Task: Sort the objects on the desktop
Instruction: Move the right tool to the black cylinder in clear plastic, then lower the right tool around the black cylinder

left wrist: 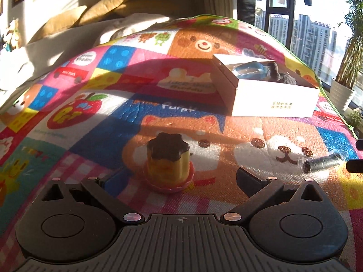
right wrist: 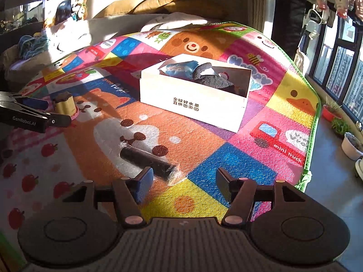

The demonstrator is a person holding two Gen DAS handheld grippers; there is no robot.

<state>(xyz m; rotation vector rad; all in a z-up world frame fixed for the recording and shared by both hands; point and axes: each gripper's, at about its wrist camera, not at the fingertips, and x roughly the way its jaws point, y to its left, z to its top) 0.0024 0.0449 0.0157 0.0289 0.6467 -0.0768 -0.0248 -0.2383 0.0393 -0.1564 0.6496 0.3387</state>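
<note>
A toy pudding [left wrist: 168,163], yellow with a dark brown top on a pink saucer, stands on the colourful play mat [left wrist: 86,133]. My left gripper [left wrist: 174,179] is open, its fingers wide on either side of the pudding and apart from it. A dark cylinder in clear wrap [right wrist: 147,158] lies on the mat just ahead of my right gripper [right wrist: 183,176], which is open with nothing between its fingers. The cylinder [left wrist: 322,162] also shows at the right of the left wrist view. A white cardboard box [right wrist: 192,99] holds a blue item and a dark grey plush.
The box [left wrist: 272,102] sits beyond both grippers toward the mat's far right. My left gripper [right wrist: 52,111] and the pudding [right wrist: 64,106] appear at the left of the right wrist view. Cushions and bedding lie behind the mat. Potted plants [right wrist: 351,145] stand by the window beyond the mat's edge.
</note>
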